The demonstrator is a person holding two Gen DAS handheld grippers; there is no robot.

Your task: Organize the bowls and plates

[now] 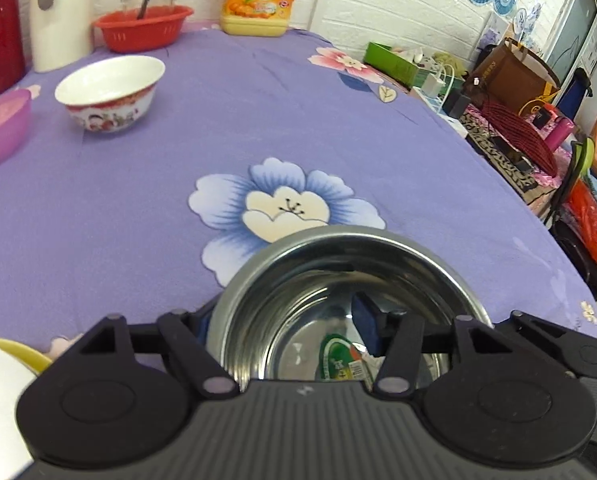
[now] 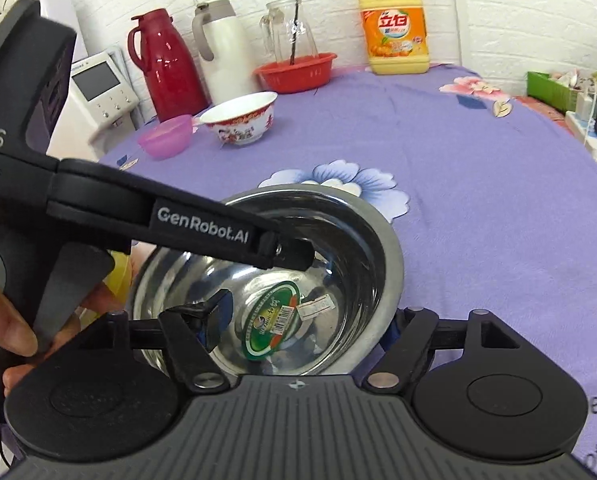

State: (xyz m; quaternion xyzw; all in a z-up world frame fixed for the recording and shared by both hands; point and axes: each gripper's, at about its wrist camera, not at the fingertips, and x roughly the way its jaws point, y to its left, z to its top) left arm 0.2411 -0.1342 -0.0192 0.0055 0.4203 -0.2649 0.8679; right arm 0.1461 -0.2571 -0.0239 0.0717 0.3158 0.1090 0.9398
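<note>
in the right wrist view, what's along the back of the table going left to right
red thermos → white thermos → glass pitcher standing in the red basket → yellow detergent jug

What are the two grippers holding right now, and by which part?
Both hold the steel bowl by its rim: left gripper on the wall nearer the person's left, right gripper on the opposite wall.

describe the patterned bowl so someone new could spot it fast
On the purple flowered tablecloth, look to the far left corner, in front of the red thermos and white jug. The ceramic bowl stands beside a pink plastic scoop. It alone is white inside with red cartoon figures around its outside.
</note>
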